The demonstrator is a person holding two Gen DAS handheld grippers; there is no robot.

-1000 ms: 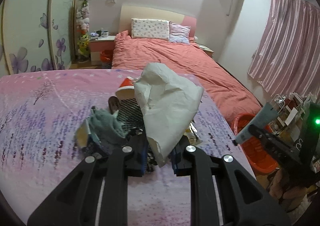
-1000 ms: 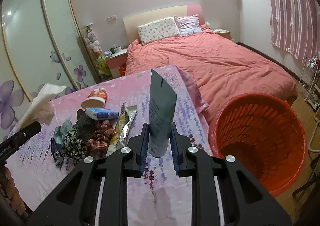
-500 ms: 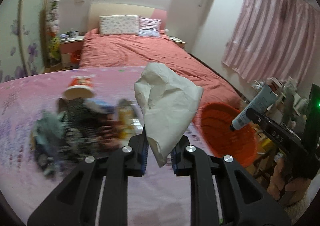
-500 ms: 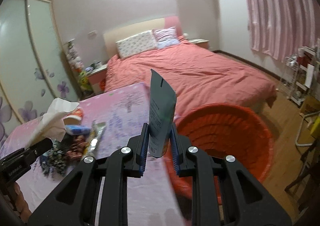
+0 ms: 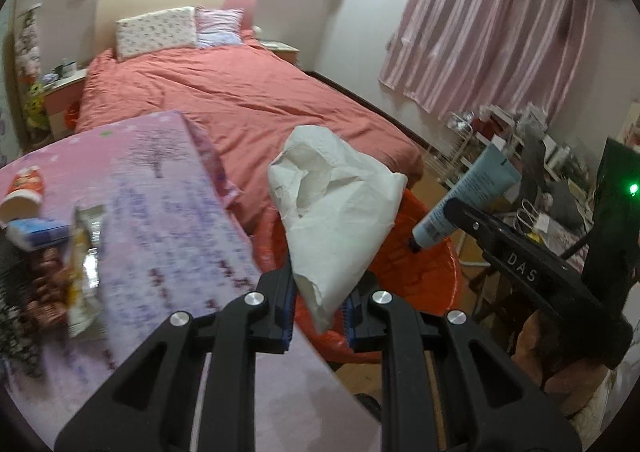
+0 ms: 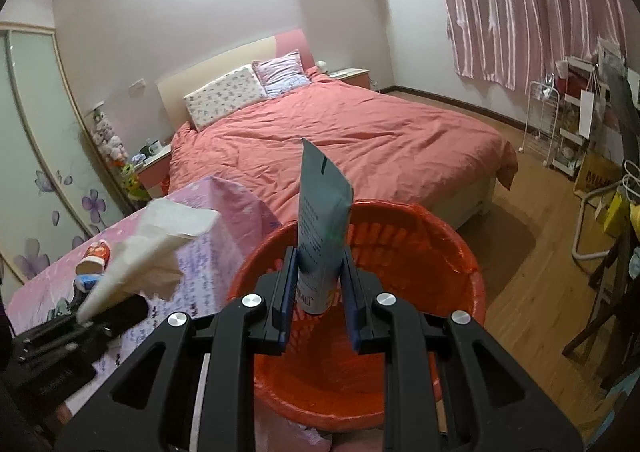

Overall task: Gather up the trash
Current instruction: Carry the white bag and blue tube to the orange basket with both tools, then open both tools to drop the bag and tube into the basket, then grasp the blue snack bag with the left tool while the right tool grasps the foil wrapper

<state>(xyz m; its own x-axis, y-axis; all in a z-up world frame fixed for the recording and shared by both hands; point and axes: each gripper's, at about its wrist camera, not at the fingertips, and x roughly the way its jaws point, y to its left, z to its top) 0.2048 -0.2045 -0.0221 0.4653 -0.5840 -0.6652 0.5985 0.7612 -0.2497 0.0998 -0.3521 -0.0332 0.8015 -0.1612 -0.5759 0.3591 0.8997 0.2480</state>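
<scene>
My left gripper (image 5: 319,312) is shut on a crumpled white paper (image 5: 334,212) and holds it over the near rim of the red basket (image 5: 424,276). My right gripper (image 6: 318,304) is shut on a grey-blue tube (image 6: 322,228) and holds it upright above the red basket (image 6: 416,252). The tube also shows in the left wrist view (image 5: 466,200), over the basket's far side. The white paper shows in the right wrist view (image 6: 152,248) at the left.
The table with a pink-purple cloth (image 5: 160,220) carries leftover litter at its left: a red paper cup (image 5: 22,192), a blue-white packet (image 5: 38,234), a foil wrapper (image 5: 82,272). A red-covered bed (image 6: 340,132) lies behind. A white rack (image 6: 560,124) stands at the right.
Both grippers have swung right from the table to above the red basket, each carrying its item. The litter pile has slid to the left edge of the left wrist view.
</scene>
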